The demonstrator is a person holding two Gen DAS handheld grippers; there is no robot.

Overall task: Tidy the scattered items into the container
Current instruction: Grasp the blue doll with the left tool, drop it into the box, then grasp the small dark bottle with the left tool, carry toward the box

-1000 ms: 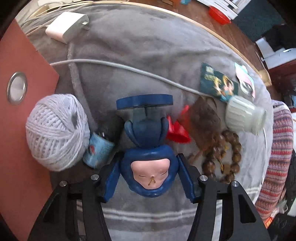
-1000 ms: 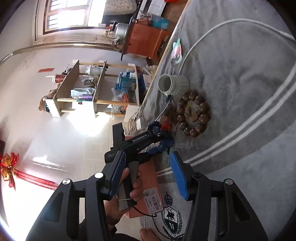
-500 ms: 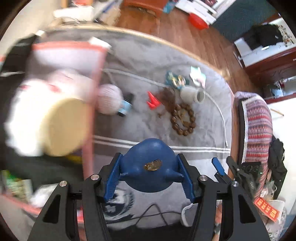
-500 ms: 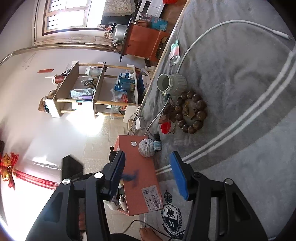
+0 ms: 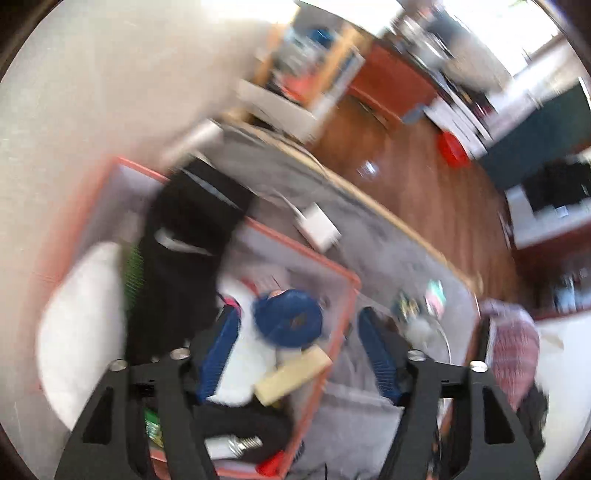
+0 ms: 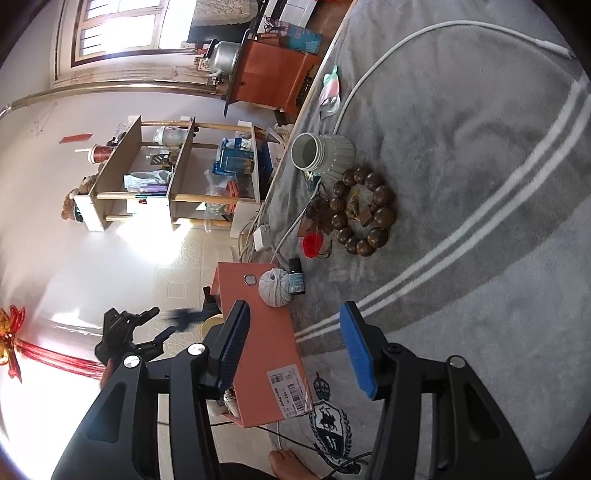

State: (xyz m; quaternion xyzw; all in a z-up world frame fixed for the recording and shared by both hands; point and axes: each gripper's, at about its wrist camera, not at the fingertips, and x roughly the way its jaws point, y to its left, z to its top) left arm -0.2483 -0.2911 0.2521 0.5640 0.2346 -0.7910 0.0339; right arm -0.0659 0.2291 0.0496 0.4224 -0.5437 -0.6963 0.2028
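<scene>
While the left wrist view was smeared by motion, the risks could still be read from left to right: the orange box (image 5: 303, 247) was already crowded with a white bundle (image 5: 74, 325), a black item (image 5: 177, 266) and a tan block (image 5: 295, 373). The blue figurine (image 5: 288, 323) appeared to lie on top of that heap near the box's right wall, so it could probably roll or bounce out over the rim. The left tongs (image 5: 297, 317) stood wide apart above it, gripping nothing, and a careless pull-away might clip the rim and tip the box. Outside the box, the yarn ball (image 6: 274, 287) and the small bottle (image 6: 295, 281) sat touching its side. A hurried grab there would likely send the round ball rolling or knock the bottle over. The right tongs (image 6: 293, 314) hung spread and empty above them. Further right lay a red piece (image 6: 312, 244), a bead bracelet (image 6: 364, 216) that might snag, and a ribbed white jar (image 6: 321, 153) on its side, which could roll. Everything rested on a plush grey blanket (image 6: 480, 258) with pale stripes, crossed by a white cable (image 6: 388, 55). Whether a bed or a tabletop lay beneath could not be told. Around it were a wooden shelf unit (image 6: 166, 177), an orange cabinet (image 6: 273, 77) by a bright window (image 6: 122, 29), and a wood floor (image 5: 424, 177).
</scene>
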